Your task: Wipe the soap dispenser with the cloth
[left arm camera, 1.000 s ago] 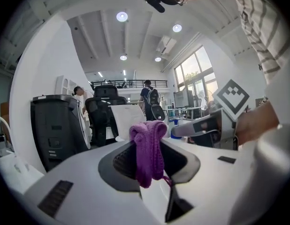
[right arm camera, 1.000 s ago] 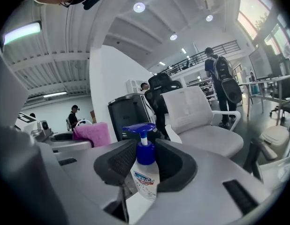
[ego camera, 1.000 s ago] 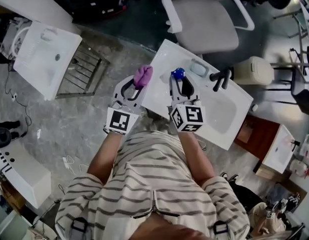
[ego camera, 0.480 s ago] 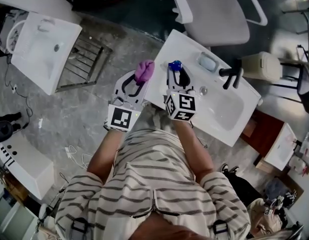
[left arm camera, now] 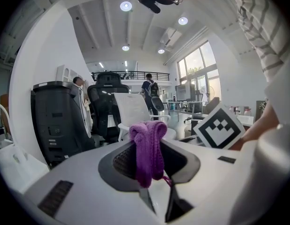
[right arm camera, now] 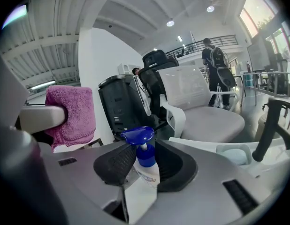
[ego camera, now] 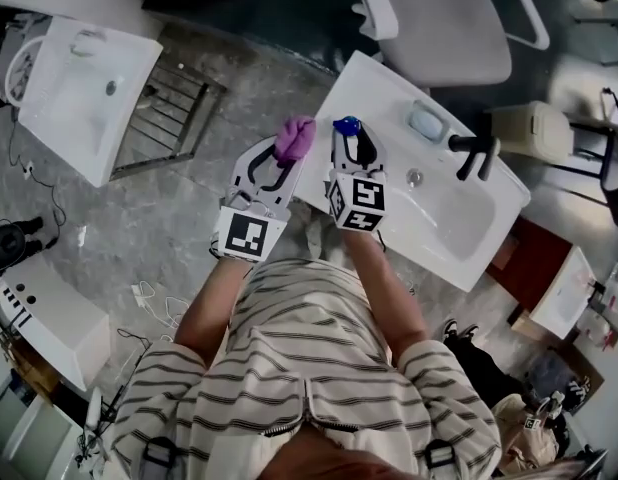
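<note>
Cloth in one gripper, soap dispenser in the other, side by side at the sink.
The left gripper [ego camera: 286, 158] has its jaws closed on a folded purple cloth [ego camera: 294, 136]. The right gripper [ego camera: 351, 153] has its jaws clamped on the white soap dispenser [right arm camera: 146, 165], upright with its blue pump on top, over the edge of the white sink [ego camera: 449, 233]. The cloth is just beside it, not touching.

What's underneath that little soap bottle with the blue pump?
The flat rim of the white washbasin lies below the soap bottle, held in the right gripper. The gripper covers the bottle's base, so whether it touches the rim cannot be seen.
</note>
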A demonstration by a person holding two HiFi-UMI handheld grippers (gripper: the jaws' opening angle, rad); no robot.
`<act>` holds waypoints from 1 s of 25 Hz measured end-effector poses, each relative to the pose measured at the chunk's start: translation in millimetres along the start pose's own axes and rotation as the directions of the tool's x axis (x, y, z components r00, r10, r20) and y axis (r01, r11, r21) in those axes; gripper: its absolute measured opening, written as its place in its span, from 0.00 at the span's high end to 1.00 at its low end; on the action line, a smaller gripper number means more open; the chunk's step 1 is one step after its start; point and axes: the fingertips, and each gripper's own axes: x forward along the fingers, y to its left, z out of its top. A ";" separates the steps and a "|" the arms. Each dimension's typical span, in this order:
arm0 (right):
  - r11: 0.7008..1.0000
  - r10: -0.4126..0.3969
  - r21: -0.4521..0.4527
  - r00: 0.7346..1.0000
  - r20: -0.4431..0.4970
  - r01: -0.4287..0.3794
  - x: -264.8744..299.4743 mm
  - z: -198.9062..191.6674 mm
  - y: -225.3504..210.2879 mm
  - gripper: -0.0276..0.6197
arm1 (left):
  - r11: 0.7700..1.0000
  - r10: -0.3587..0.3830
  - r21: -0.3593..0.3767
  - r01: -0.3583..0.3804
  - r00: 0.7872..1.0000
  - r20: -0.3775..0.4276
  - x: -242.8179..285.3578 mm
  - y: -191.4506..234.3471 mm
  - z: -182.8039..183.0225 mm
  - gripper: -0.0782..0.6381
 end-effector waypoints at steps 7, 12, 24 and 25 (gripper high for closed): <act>1.000 0.002 -0.022 1.000 -0.026 -0.002 4.4 -14.9 3.2 0.75 | 1.000 0.001 -0.008 -0.001 1.000 -0.006 1.2 1.2 -3.3 0.73; 0.999 0.035 -0.019 0.998 -0.044 -0.036 8.1 -15.1 7.2 0.62 | 1.000 -0.001 -0.014 0.001 1.000 -0.008 0.8 -0.6 -3.1 0.73; 0.996 0.078 -0.035 0.995 -0.058 -0.080 -18.4 -16.3 12.4 0.54 | 0.997 0.043 -0.062 -0.044 0.999 -0.009 -1.3 -9.7 4.6 0.73; 0.996 0.083 -0.033 0.995 -0.047 -0.084 -23.3 -11.7 13.0 0.55 | 0.996 0.051 -0.073 -0.051 0.999 -0.001 -1.9 -10.1 7.3 0.73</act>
